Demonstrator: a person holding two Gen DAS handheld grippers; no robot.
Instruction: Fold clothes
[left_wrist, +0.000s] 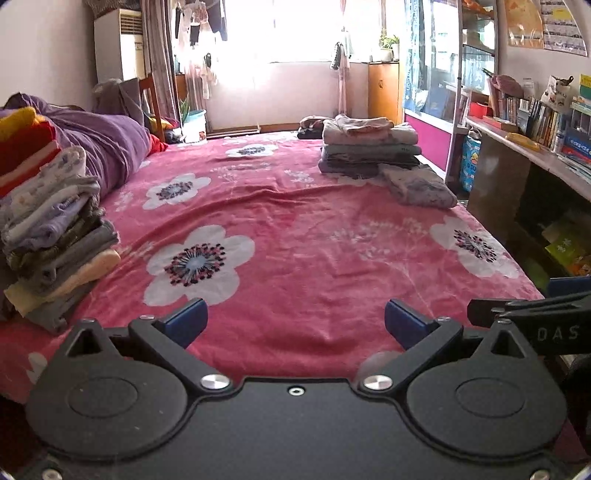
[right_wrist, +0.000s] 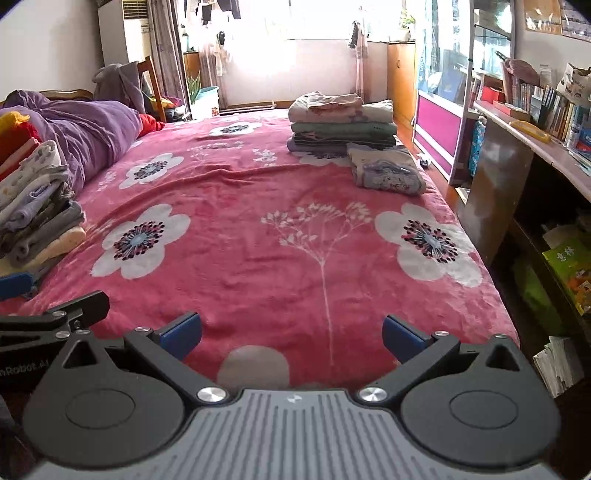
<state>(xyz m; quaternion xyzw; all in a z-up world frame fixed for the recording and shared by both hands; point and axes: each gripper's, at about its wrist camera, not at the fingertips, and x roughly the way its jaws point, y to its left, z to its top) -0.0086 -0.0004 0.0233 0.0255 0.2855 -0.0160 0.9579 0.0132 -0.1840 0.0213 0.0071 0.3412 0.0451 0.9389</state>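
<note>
Bedspread (left_wrist: 295, 236) pink and flowered, folded clothes stacks (right_wrist: 341, 125) at edges, bookshelf (right_wrist: 535, 107) right, both tools (left_wrist: 295, 321) (right_wrist: 291, 334) spread, empty

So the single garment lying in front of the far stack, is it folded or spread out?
Folded. The garment lies as a compact, layered rectangle on the bedspread, beside the stack. Both grippers are open and empty.

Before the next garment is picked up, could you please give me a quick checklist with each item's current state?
1. Left gripper jaws open, holding nothing: ok.
2. Right gripper jaws open, holding nothing: ok.
3. Middle of the pink floral blanket free for folding: ok.
4. Folded stack at the far right sits level: ok.
5. Single folded garment beside it lies clear of the edge: ok.
6. Unfolded garment within reach: cannot tell.
</note>
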